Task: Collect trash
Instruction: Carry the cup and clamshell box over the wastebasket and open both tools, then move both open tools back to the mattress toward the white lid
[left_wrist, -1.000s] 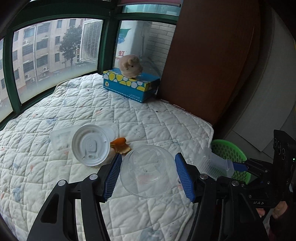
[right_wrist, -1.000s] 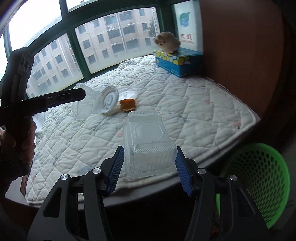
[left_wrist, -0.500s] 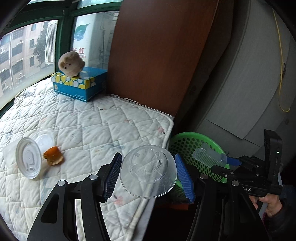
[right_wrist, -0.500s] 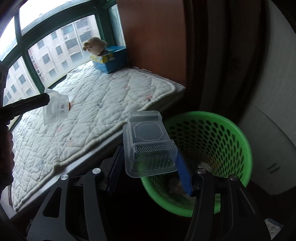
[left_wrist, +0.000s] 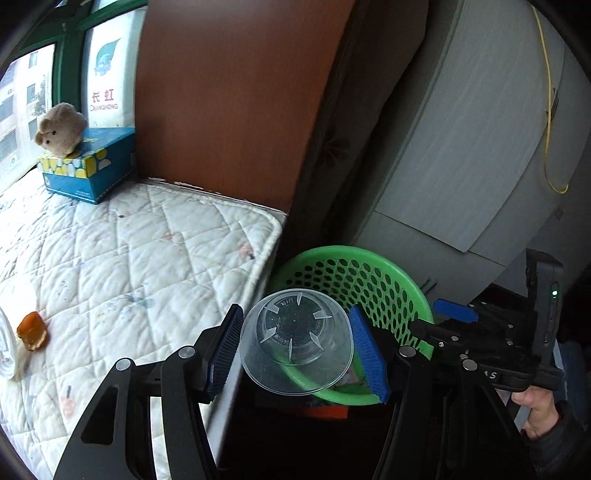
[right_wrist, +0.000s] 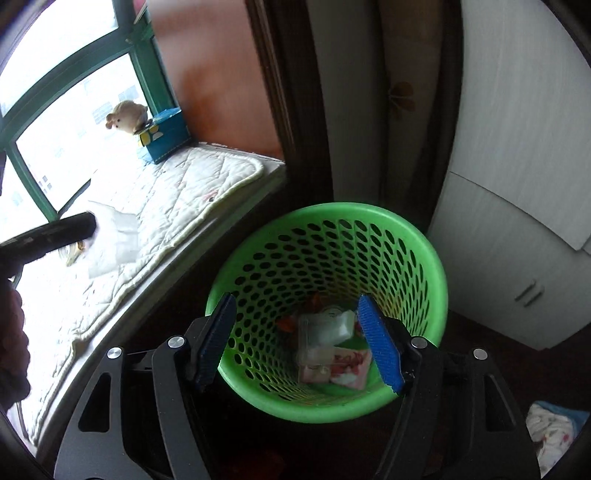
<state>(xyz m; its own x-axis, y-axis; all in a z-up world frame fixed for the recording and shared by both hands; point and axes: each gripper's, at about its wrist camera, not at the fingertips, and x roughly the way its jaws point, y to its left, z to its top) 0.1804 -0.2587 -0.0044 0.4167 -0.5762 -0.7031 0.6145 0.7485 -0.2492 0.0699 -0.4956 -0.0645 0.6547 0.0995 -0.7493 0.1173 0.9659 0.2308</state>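
Observation:
My left gripper (left_wrist: 297, 347) is shut on a clear plastic cup (left_wrist: 295, 341), held above the near rim of the green perforated basket (left_wrist: 369, 273) beside the mattress edge. My right gripper (right_wrist: 299, 341) is open and empty, right over the same basket (right_wrist: 424, 254). The clear clamshell box (right_wrist: 323, 338) lies inside the basket among other wrappers. The right gripper also shows in the left wrist view (left_wrist: 454, 312). The cup shows in the right wrist view (right_wrist: 112, 240), held by the left gripper at the left.
A white quilted mattress (left_wrist: 129, 266) holds an orange food scrap (left_wrist: 32, 330) and a white lid (left_wrist: 7, 350) at its left. A blue tissue box (left_wrist: 88, 166) with a plush toy (left_wrist: 61, 129) stands by the window. A brown panel (left_wrist: 229, 96) and white cabinet (right_wrist: 524, 184) stand behind the basket.
Both grippers swung right from the mattress to the basket. The right gripper opened and the clamshell box dropped into the basket. The left still holds the cup.

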